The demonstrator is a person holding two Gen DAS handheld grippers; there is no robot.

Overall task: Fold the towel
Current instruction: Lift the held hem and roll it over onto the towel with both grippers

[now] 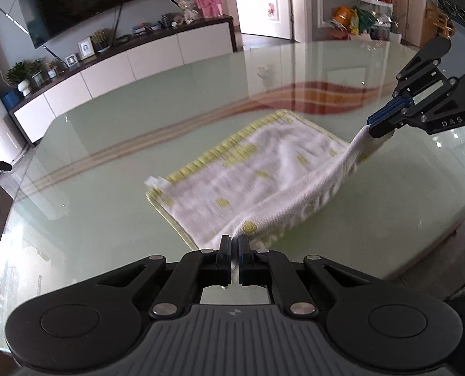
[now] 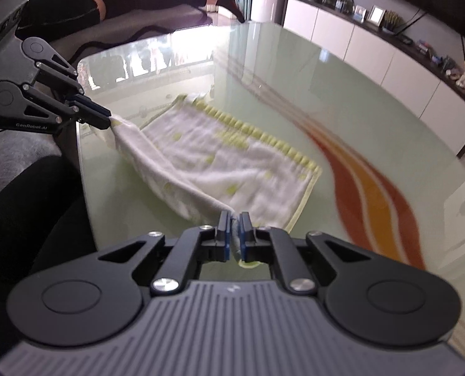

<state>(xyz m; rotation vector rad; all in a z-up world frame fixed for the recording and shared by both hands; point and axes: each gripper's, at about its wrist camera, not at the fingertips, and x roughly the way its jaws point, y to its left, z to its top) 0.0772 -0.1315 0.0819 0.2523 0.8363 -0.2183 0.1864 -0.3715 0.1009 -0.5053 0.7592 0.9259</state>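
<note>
The left gripper [image 1: 235, 244] is clamped on the near-left corner of the towel [image 1: 251, 172], and from its own camera the cloth runs away toward twelve and one o'clock across the glass table [image 1: 107, 144]. The towel's near edge is strung between the two corners, lifted off the glass and sagging in the middle, while its far, yellow-fringed edge lies flat on the table. That near edge is the long axis of the grip, running from nine to three o'clock between the hands. The right gripper [image 2: 235, 228], pinching the near-right corner, sees the cloth spread toward eleven and twelve o'clock. Each hand is at its own corner, neither nearer. A fold would likely carry this near edge toward twelve o'clock, onto the fringed edge; bare glass lies beyond it there, with the orange stripe [image 2: 367, 188] at one to two o'clock of the right gripper.
</note>
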